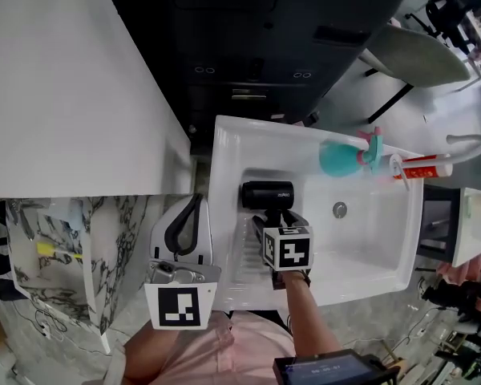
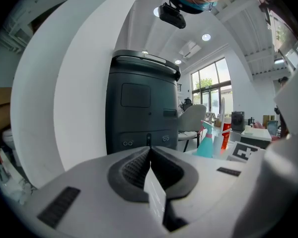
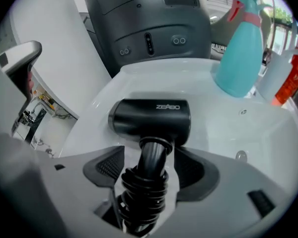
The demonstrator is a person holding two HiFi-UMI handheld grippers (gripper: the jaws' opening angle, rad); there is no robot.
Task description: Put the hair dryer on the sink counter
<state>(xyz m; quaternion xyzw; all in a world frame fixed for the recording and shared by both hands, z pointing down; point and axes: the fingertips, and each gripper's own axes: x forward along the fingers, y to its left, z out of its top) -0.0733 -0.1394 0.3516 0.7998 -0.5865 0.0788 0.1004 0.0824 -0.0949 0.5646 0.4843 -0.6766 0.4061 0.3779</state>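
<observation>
Looking down my right gripper (image 3: 148,170), I see its jaws spread wide on either side of the cord-wrapped handle of the black hair dryer (image 3: 151,117), pads clear of it. It lies at the left end of the white sink (image 1: 369,247). My left gripper (image 2: 150,157) sits pressed together and empty, left of the sink.

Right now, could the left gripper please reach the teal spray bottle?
Probably, though not straight: the left gripper, shut, sits beside the sink's left rim, and the hair dryer in the basin lies between it and the spray bottle. Passing above looks free.
</observation>
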